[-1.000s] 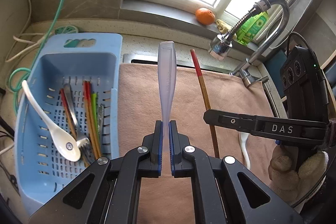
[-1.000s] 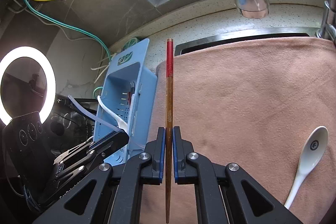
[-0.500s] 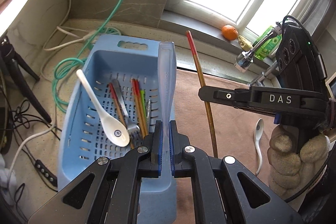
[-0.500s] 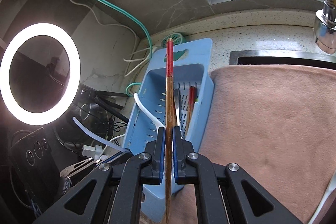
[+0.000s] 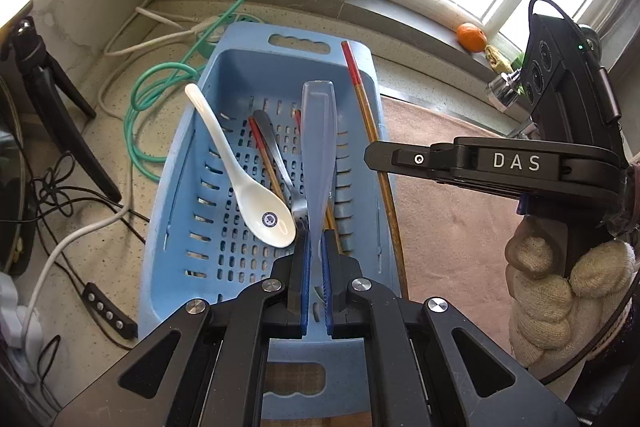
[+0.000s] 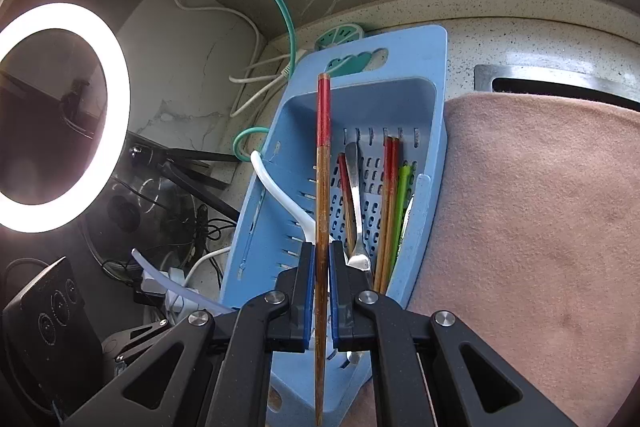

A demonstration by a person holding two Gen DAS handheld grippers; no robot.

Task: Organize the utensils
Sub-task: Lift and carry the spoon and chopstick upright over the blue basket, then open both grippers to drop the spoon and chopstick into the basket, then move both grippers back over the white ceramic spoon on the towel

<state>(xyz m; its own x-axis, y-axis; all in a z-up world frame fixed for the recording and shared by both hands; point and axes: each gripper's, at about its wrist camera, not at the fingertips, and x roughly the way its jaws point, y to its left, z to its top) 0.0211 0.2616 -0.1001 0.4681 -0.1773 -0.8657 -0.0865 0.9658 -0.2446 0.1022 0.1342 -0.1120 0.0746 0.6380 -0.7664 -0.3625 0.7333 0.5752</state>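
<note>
1. left gripper [image 5: 315, 259] pinches a translucent blue utensil [image 5: 318, 151] over the blue basket [image 5: 172, 187], centre frame.
2. right gripper [image 6: 320, 279] pinches a red-tipped chopstick [image 6: 322, 163].
3. a white spoon [image 5: 244, 179] and fork [image 6: 357, 219] lie inside; green cable [image 5: 152, 95] upper left.

Blue basket [image 5: 362, 75], white spoon [image 5: 256, 195], pink cloth [image 6: 540, 227].

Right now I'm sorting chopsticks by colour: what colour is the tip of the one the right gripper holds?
Red, above a brown wooden shaft; clearest in right wrist view.

Inside the blue basket [image 5: 192, 163], the perforated floor left of the white spoon [image 5: 256, 203] lies open; the fork [image 6: 354, 195] and chopsticks [image 6: 388, 203] crowd its right half.
</note>
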